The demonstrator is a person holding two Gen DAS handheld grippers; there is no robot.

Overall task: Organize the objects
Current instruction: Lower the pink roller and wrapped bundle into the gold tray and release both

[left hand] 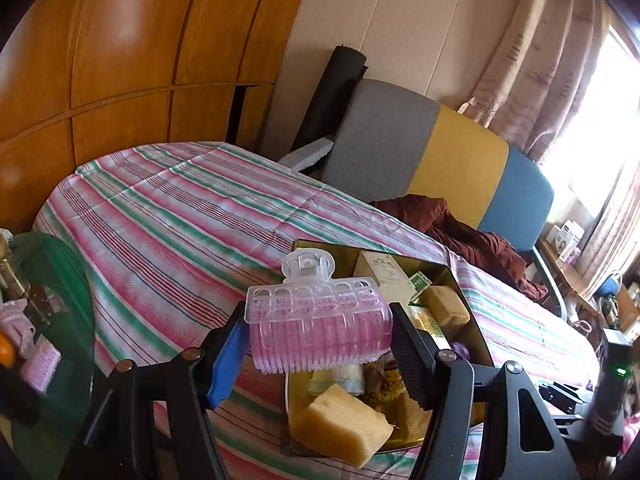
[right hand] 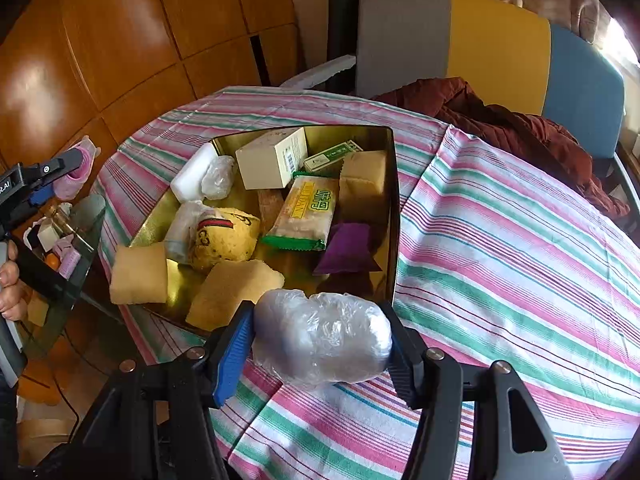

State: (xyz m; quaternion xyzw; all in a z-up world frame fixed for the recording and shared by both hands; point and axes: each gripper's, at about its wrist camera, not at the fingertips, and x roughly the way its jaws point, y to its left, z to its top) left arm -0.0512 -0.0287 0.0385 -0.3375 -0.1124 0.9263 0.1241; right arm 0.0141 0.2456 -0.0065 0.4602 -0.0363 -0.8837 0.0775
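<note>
My left gripper point(left hand: 320, 332) is shut on a pink hair roller with a clear clip point(left hand: 316, 320), held in the air over the near end of a gold tin tray point(left hand: 466, 300). In the right wrist view, my right gripper point(right hand: 322, 340) is shut on a bundle wrapped in clear plastic point(right hand: 324, 340), just in front of the tray's near rim point(right hand: 394, 208). The tray holds yellow sponges point(right hand: 234, 288), a white box point(right hand: 272, 160), a green-edged snack packet point(right hand: 304, 212), a purple pouch point(right hand: 348, 246) and a yellow pouch point(right hand: 224, 236). The left gripper point(right hand: 76, 164) with the roller shows at that view's left edge.
The tray lies on a round table with a pink, green and white striped cloth point(right hand: 500, 220). A green glass side table point(left hand: 60, 280) with small items stands left. A grey, yellow and blue chair point(right hand: 480, 52) with a dark red garment point(right hand: 520, 128) is behind. A person's hand point(right hand: 10, 284) is at the left.
</note>
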